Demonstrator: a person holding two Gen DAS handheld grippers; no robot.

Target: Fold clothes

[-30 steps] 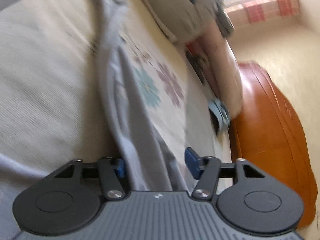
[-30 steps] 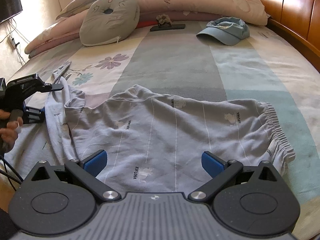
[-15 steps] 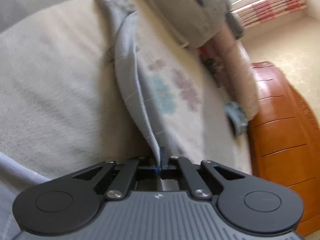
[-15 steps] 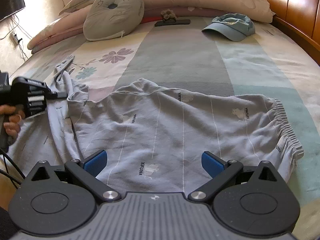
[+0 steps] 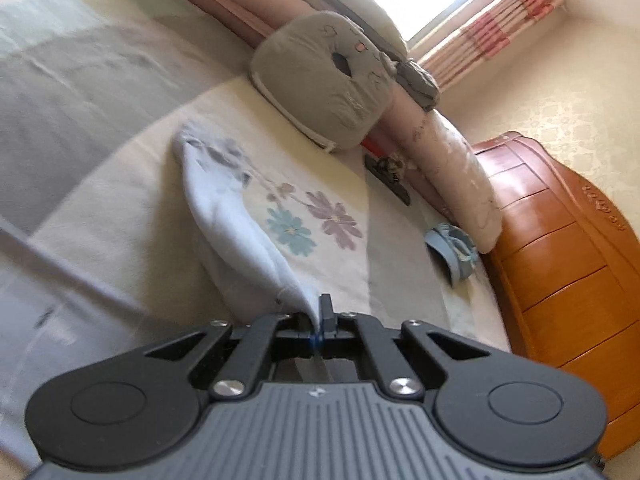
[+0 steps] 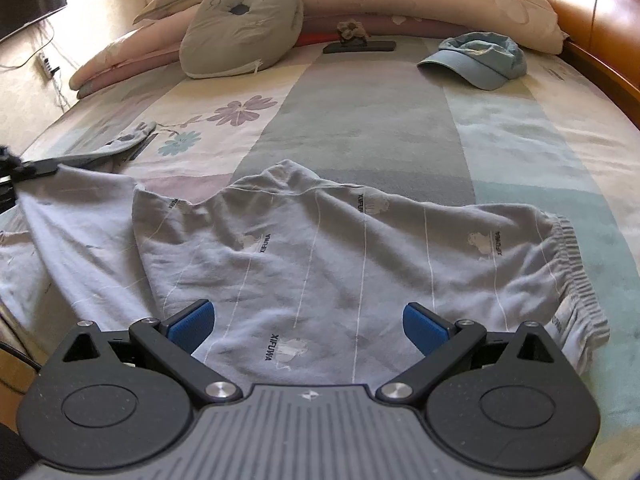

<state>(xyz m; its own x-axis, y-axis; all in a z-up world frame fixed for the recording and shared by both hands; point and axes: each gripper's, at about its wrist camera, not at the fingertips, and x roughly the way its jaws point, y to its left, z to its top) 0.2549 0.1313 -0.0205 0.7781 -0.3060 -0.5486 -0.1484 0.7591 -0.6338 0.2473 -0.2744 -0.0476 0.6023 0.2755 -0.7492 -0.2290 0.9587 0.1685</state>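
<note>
The left gripper (image 5: pixel 319 322) is pinched on one leg of the pants (image 6: pixel 320 256), lifting that strip of cloth off the bed (image 6: pixel 360 120) at the left side, while the right gripper (image 6: pixel 308 322) hangs over the spread seat of the pants with its jaws wide apart and nothing between them. The pants are pale grey, with thin white lines, small printed logos and a gathered elastic waistband at the right, lying rumpled across the near part of the bed
</note>
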